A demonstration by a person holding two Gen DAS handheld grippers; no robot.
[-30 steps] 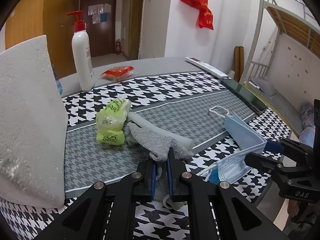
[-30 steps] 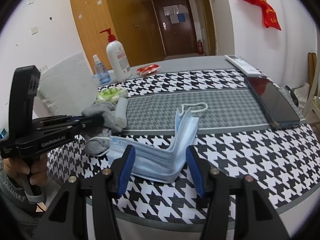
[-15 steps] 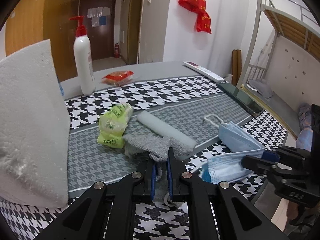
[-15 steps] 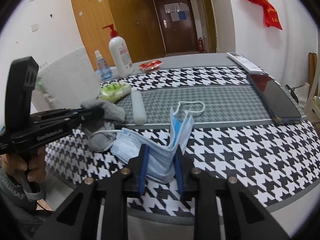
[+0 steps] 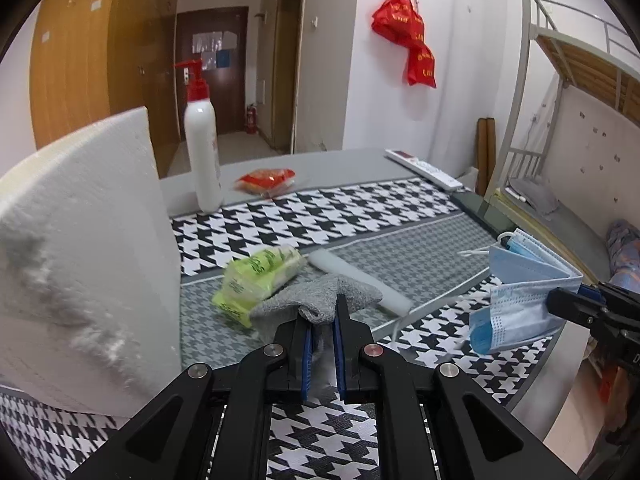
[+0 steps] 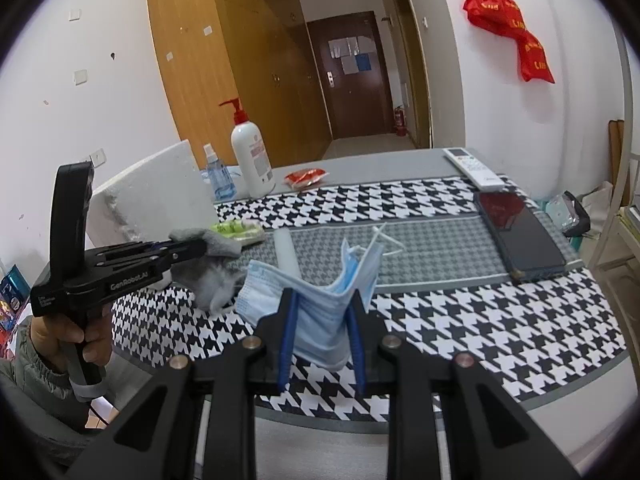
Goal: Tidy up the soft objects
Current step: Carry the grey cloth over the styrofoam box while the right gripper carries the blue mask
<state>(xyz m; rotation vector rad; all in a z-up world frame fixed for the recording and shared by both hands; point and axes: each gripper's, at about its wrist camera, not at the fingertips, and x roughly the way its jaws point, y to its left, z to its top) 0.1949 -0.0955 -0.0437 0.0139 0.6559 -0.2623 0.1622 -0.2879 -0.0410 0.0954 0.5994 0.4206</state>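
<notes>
Left tool (image 5: 322, 322) grips grey sock (image 5: 320, 300), right tool (image 6: 322, 312) clamps blue masks (image 6: 320, 300); foam block (image 5: 80, 248) looms beside

The tablecloth (image 5: 360, 216) has a black and white houndstooth pattern with a grey band of smaller check. The sock (image 5: 320, 300) is grey, the masks (image 6: 320, 312) are light blue. The packet (image 5: 256, 280) is light green. The pump bottle (image 5: 202, 160) is white with a red pump. The foam block (image 5: 80, 260) is white.
</notes>
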